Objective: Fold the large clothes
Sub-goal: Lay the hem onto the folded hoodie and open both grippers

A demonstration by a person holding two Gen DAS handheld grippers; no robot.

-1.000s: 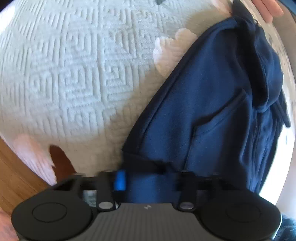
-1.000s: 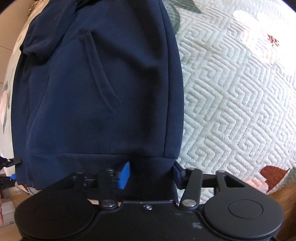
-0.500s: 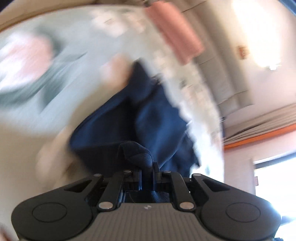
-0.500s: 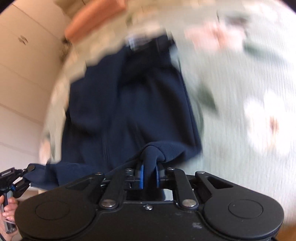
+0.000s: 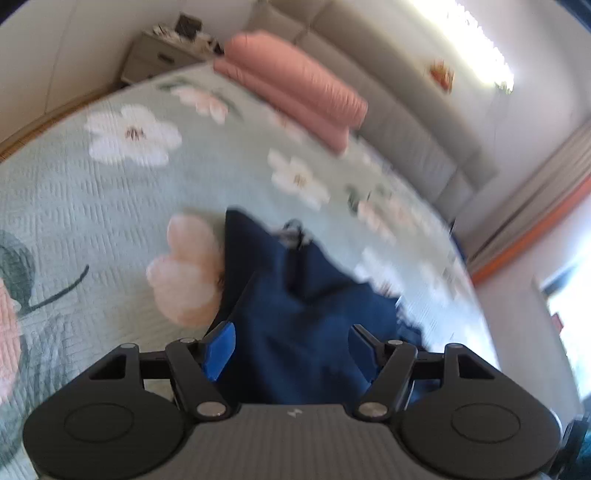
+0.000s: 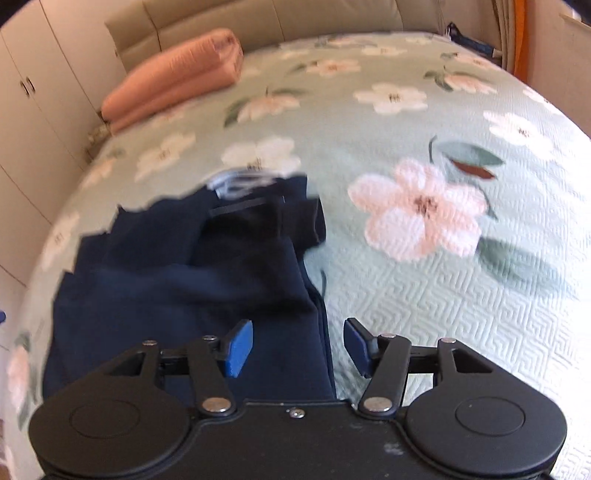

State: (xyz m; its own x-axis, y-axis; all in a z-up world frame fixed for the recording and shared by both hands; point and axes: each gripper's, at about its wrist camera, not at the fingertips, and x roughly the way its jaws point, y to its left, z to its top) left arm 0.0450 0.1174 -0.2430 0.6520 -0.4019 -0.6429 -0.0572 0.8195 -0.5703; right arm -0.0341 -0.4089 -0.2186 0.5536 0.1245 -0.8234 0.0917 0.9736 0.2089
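A hoodie [image 6: 177, 288] is spread on the bedspread [image 6: 424, 314], toward the bed's left side in the right wrist view. A folded blanket [image 6: 173, 77] is laid beyond it, against the headboard [image 6: 258, 18]. A nightstand [image 5: 162, 59] is placed beside the bed.

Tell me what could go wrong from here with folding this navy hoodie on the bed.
Both the left gripper and the right gripper are opening with nothing pinched, so the navy hoodie has been dropped onto the floral bedspread. Its far end looks bunched and uneven, so the fold may set crooked. A loose drawstring near that end could get trapped inside the next fold.
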